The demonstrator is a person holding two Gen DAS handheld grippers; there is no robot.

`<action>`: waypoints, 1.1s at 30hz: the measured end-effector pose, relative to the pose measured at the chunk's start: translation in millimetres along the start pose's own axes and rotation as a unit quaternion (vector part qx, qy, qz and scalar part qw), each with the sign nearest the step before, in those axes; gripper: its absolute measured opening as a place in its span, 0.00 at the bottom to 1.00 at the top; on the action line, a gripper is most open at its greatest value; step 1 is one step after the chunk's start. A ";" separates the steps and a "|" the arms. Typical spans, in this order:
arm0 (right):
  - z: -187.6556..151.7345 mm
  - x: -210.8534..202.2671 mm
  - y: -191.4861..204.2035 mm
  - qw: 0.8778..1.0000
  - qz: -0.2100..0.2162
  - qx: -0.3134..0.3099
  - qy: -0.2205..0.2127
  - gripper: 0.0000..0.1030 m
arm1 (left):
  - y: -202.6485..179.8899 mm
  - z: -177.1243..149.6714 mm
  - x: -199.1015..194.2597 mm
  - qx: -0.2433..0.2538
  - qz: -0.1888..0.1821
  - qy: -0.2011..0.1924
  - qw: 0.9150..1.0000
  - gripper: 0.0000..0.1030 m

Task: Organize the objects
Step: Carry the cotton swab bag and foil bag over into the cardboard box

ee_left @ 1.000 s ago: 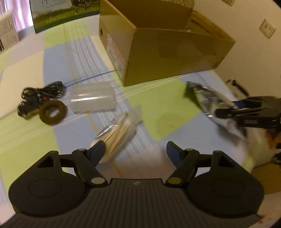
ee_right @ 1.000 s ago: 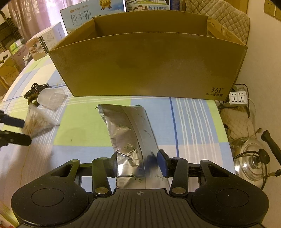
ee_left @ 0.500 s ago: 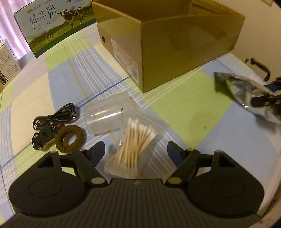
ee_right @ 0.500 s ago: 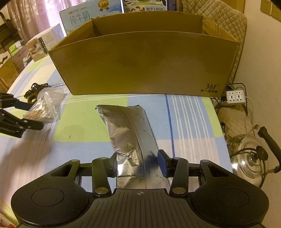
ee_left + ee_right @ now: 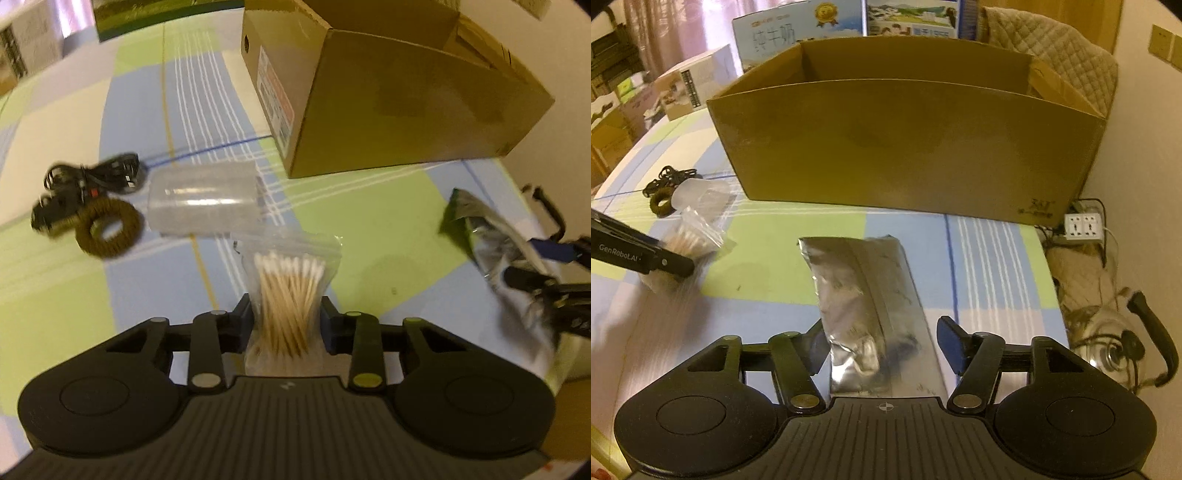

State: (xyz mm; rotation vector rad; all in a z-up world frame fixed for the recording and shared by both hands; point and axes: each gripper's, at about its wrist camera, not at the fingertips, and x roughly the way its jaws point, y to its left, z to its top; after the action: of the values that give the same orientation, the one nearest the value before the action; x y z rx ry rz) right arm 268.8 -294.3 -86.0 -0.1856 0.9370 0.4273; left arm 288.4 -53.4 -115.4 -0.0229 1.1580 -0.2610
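**A:** What is the left wrist view showing?

**B:** The left hand-held gripper (image 5: 286, 323) is clenching a clear bag of cotton swabs (image 5: 290, 295), pinching it at the waist, just above the checked counter (image 5: 373, 206). At 11 o'clock a clear plastic container (image 5: 203, 201) is lying on its side, with a brown hair tie (image 5: 109, 230) and a black cable (image 5: 88, 179) at 10 o'clock. The open cardboard box (image 5: 406, 122) is standing at 1 o'clock.

**B:** The bag is looking light, soft and slippery, so I judge that gripping across the bundled sticks is safest.

**A:** And the right wrist view?

**B:** The right hand-held gripper (image 5: 882, 345) is spreading released, its jaws standing clear on either side of a silver foil pouch (image 5: 864, 295) lying flat on the counter. The box is filling 12 o'clock. The swab bag is sitting at 9 o'clock.

**B:** The pouch is looking crinkly, thin and slick, so taking its crumpled near end is probably best.
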 end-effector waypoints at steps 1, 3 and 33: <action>1.6 2.9 0.6 1.000 0.003 -0.003 0.001 0.58 | -1.0 -0.4 -0.3 -0.007 -0.001 0.001 1.000 0.30; 5.4 11.4 2.8 1.000 0.006 -0.010 0.007 0.58 | -2.3 0.2 -1.0 -0.020 -0.008 0.005 1.000 0.29; 0.5 9.1 -8.8 0.999 0.050 0.001 0.018 0.32 | -23.2 -5.4 -8.6 0.017 0.032 -0.025 0.999 0.19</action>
State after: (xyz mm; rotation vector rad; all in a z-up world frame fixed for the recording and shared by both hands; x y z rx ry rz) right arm 277.7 -299.5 -93.3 -0.1452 0.9849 0.5163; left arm 275.8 -73.4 -106.2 0.0372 1.1020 -0.2218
